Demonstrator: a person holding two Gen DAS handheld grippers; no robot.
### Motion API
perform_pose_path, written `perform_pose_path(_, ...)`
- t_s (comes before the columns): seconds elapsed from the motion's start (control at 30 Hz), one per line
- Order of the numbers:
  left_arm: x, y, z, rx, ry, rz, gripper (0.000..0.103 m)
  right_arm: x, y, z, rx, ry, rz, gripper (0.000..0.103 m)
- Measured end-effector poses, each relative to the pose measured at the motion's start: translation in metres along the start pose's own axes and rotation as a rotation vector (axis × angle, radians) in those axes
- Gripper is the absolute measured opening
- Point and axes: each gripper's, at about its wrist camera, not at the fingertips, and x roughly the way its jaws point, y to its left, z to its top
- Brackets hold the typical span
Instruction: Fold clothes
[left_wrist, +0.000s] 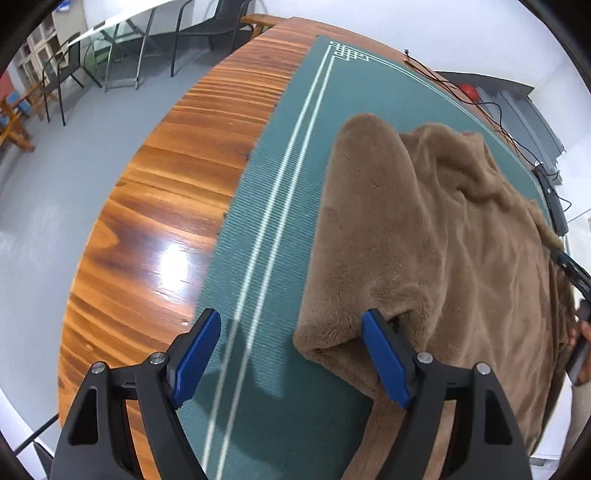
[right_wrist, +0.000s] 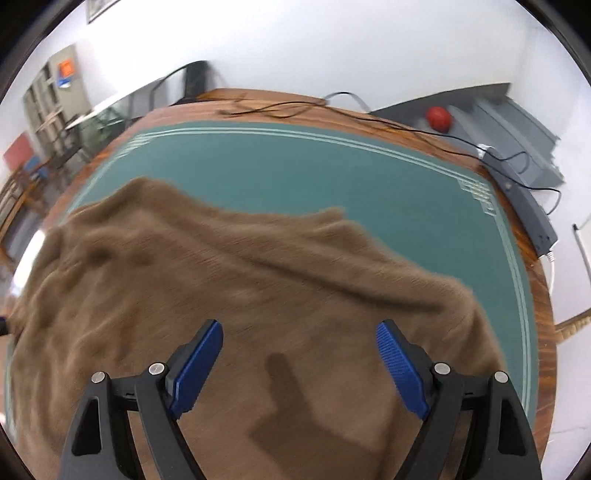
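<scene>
- Lying on the dark green mat with thin white border lines (left_wrist: 280, 122), the fuzzy brown plush garment (left_wrist: 424, 229) covers much of the mat, and the mat sits on the shiny striped wooden worktop (left_wrist: 155, 206).
- It looks soft, thick and floppy, so it will likely sag and bunch when lifted, and feel a bit heavy for cloth.
- The fur may slide between the pads, so a deep bite seems wise.
- A good place to grab looks like the rounded folded corner at the garment's near edge, or another thick edge.
- The left claw (left_wrist: 291, 356) is wide and holds nothing; one blue pad sits right beside that corner.
- The right claw (right_wrist: 299, 365) is wide too, above the garment, holding nothing.
- No label or readable writing shows on the garment.
</scene>
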Motion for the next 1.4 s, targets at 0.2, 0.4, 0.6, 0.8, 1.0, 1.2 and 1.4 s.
perform_pose_path(0.2,0.012,-0.014,-0.009,0.019,0.004,-0.057,0.082,-0.023,0.042,-0.049,-0.018,0.05,0.121,0.087)
perform_pose_path(0.4,0.015,-0.024,-0.002,0.01,-0.064,-0.068,0.059,-0.022,0.074,-0.11,-0.05,0.139,0.175,0.087)
perform_pose_path(0.6,0.01,-0.025,0.015,-0.086,-0.089,-0.018,0.008,-0.022,0.094,-0.147,-0.11,0.124,0.089,0.087)
perform_pose_path(0.8,-0.058,-0.054,0.022,0.222,-0.358,0.394,0.009,-0.021,0.08,-0.156,-0.099,0.121,0.051,0.09)
perform_pose_path(1.0,-0.08,-0.103,0.014,0.606,-0.591,0.848,0.012,-0.019,0.073,-0.16,-0.061,0.117,0.033,0.098)
perform_pose_path(1.2,-0.076,-0.062,0.039,0.354,-0.418,0.603,0.012,-0.035,0.045,-0.164,0.061,0.099,0.107,0.098)
perform_pose_path(1.4,-0.053,-0.049,0.028,0.207,-0.315,0.489,0.018,-0.049,-0.031,-0.177,0.31,0.07,0.12,0.098)
